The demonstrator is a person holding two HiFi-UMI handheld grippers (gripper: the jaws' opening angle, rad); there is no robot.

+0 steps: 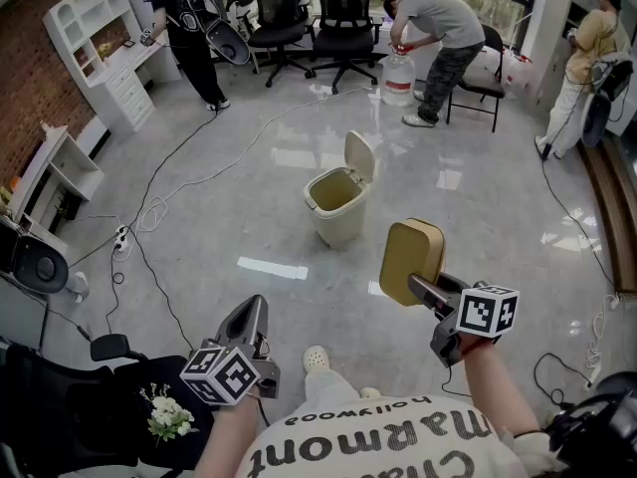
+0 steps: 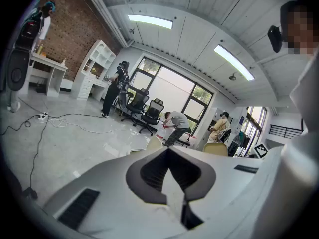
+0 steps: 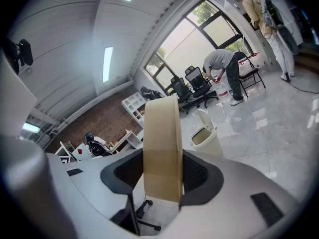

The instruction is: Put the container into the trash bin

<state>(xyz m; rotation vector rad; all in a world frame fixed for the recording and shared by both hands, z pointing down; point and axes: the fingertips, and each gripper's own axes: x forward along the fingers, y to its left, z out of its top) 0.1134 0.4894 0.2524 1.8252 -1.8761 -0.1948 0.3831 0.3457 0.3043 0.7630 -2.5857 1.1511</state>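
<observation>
A flat tan container (image 1: 411,260) hangs above the floor, standing on edge between the jaws of my right gripper (image 1: 422,289). In the right gripper view the container (image 3: 160,148) fills the gap between both pads, and the right gripper (image 3: 162,178) is shut on it. The cream trash bin (image 1: 336,204) stands on the floor ahead and a little to the left, with its lid flipped up; the same bin (image 3: 206,140) shows past the container's right edge. My left gripper (image 1: 249,325) is held low at the left, its jaws together and nothing in them.
Cables (image 1: 164,192) and a power strip (image 1: 121,237) trail over the glossy floor at the left. Office chairs (image 1: 343,13), a person bent over a water jug (image 1: 397,78) and two other people stand at the far end. White shelves (image 1: 95,38) line the brick wall.
</observation>
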